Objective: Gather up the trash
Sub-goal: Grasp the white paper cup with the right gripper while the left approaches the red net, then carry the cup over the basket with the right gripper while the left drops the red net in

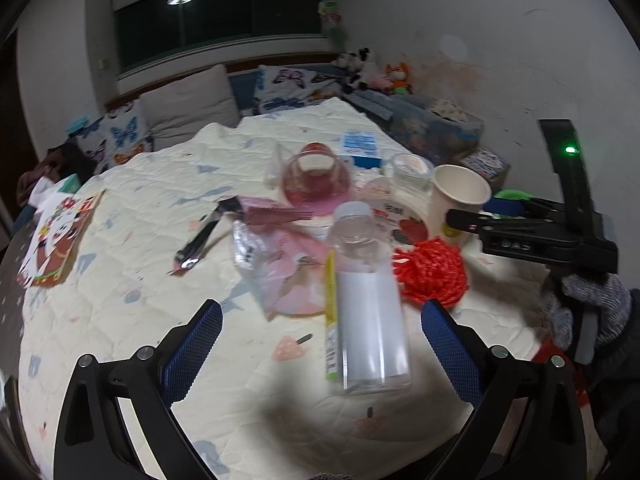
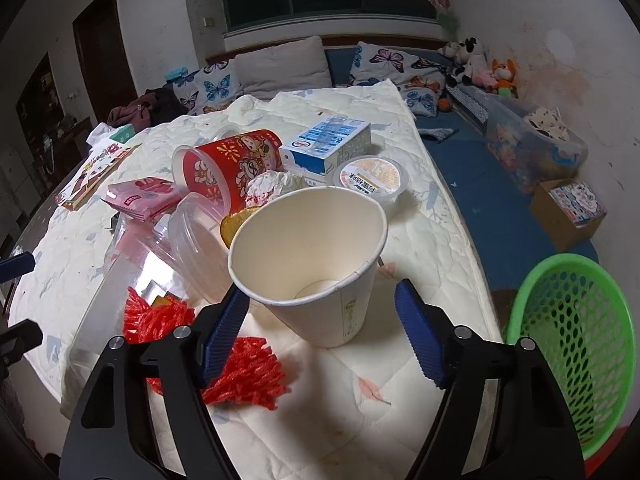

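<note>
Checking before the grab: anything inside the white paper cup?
The right wrist view looks straight into the paper cup: bare white walls and bottom, nothing inside. The right tongs stand open around it. The bedding under its base is hidden.

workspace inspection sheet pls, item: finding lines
surface: quilted white mattress pad, stained in spots
job's things: paper cup upright; clear bottle lying down; red shredded bundle; red printed tub on its side; milk carton; sealed cup
bin: green basket beside the bed
clutter: pink packets, booklet
grippers: left hand-held gripper open around the bottle; right hand-held gripper open around the paper cup
cables: nothing seen
surroundings: butterfly pillows, plush toys
</note>
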Demonstrator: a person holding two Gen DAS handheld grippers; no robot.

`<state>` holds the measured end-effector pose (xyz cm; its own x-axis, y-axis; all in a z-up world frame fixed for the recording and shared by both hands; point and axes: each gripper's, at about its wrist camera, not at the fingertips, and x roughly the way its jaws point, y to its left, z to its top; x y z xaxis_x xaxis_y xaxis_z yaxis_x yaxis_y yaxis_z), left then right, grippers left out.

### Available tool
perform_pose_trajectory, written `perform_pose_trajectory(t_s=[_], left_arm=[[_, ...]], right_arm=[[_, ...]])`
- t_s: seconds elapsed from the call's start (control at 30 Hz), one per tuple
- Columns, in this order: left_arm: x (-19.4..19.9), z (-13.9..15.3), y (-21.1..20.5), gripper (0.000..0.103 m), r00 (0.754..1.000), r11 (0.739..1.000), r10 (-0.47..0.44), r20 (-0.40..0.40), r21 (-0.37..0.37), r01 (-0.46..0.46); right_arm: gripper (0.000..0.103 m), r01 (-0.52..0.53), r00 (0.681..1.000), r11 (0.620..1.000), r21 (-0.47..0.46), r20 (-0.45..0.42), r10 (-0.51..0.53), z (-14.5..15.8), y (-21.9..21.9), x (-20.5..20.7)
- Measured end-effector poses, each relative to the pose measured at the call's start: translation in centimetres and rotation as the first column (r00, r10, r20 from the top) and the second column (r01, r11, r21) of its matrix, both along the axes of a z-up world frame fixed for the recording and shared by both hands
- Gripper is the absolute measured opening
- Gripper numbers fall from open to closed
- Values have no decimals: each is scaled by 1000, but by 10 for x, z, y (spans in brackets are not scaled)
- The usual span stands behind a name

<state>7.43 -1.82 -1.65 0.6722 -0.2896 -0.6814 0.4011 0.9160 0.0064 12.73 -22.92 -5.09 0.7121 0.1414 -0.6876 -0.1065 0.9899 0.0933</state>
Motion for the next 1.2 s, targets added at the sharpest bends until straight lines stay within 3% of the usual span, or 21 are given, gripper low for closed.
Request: perform_pose_trajectory(t_s=[0.07, 0.33, 0.47, 0.73, 0.87, 1.13, 1.2], left_arm=[[0, 0, -4, 97, 1000, 1000, -27, 6, -1, 27], [-2, 4, -26, 96, 990, 990, -139, 28, 35, 138], [-3, 7, -41, 96, 973, 974, -225, 40, 44, 223], [5, -1, -79, 95, 919, 915, -394, -1, 91, 393], [14, -11, -92, 82, 903, 894, -429, -37, 129, 430], [20, -25, -109, 81, 857, 835, -508, -81, 194, 514], [20, -29, -112, 81, 856, 829, -510, -87, 213, 516]], right_arm=[[62, -14, 1000, 1000, 13, -8, 14, -2, 1, 2], [61, -9, 1000, 1000, 25, 21, 9, 7, -5, -7], [61, 15, 999, 1000, 23, 39, -16, 18, -15, -20], [61, 64, 996, 997, 38, 57, -66, 27, -37, -49], [61, 86, 994, 995, 43, 62, -89, 29, -45, -61], [61, 137, 988, 989, 52, 61, -140, 27, -62, -72], [61, 146, 987, 988, 57, 60, -149, 27, -66, -74]])
